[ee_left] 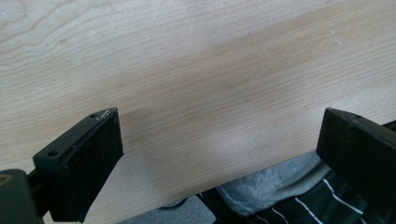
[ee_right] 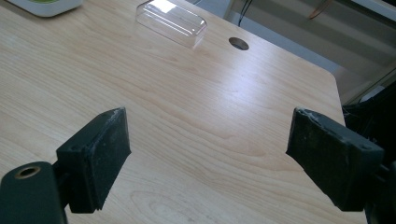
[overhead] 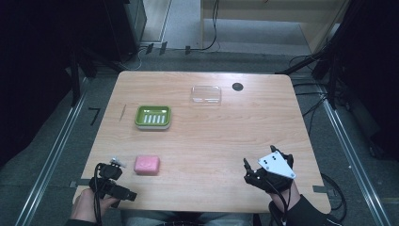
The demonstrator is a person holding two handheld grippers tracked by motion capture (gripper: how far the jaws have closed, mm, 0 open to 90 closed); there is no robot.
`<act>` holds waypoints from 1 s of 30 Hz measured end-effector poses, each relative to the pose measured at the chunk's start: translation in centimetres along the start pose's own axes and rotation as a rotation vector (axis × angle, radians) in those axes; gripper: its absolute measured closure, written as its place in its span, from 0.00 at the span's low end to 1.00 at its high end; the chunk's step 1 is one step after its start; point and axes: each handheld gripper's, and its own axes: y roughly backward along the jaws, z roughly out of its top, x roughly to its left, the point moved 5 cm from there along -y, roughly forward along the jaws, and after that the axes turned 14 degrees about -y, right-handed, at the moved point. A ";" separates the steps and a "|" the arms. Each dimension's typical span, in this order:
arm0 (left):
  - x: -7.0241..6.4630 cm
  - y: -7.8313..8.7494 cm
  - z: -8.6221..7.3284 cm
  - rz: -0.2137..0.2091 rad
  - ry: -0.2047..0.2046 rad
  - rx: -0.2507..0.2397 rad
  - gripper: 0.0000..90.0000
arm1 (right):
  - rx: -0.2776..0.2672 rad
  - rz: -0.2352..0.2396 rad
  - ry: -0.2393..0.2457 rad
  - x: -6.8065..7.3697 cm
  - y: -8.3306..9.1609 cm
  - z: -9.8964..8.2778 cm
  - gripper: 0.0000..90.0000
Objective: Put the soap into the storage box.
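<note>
Both black blocky grippers, left gripper [overhead: 114,173] and right gripper [overhead: 258,165], gape apart above grained wood; rounded pink soap [overhead: 147,165] beside left.

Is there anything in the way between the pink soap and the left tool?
Nothing visible. The pink soap lies on bare table just beside the left tool, whose jaws stand open with nothing between them. The green dish sits farther back.

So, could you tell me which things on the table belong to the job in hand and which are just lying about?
Likely in the job:
- pink soap, nearest the left gripper
- green soap dish
- clear lid

Just lying about:
- dark round hole in the table
- cables on the floor
</note>
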 end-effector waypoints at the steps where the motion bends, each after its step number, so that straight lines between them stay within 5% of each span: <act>1: 0.0 0.0 0.0 -0.001 -0.003 -0.001 0.01 | 0.000 0.000 -0.001 0.0 0.0 0.0 0.15; 12: -0.4 0.1 0.5 -0.007 -0.022 -0.012 0.01 | 0.001 -0.004 0.001 0.2 0.0 0.0 0.15; 30: -0.8 0.4 3.7 -0.005 -0.063 -0.070 0.01 | 0.002 -0.002 0.008 0.2 -0.1 0.1 0.15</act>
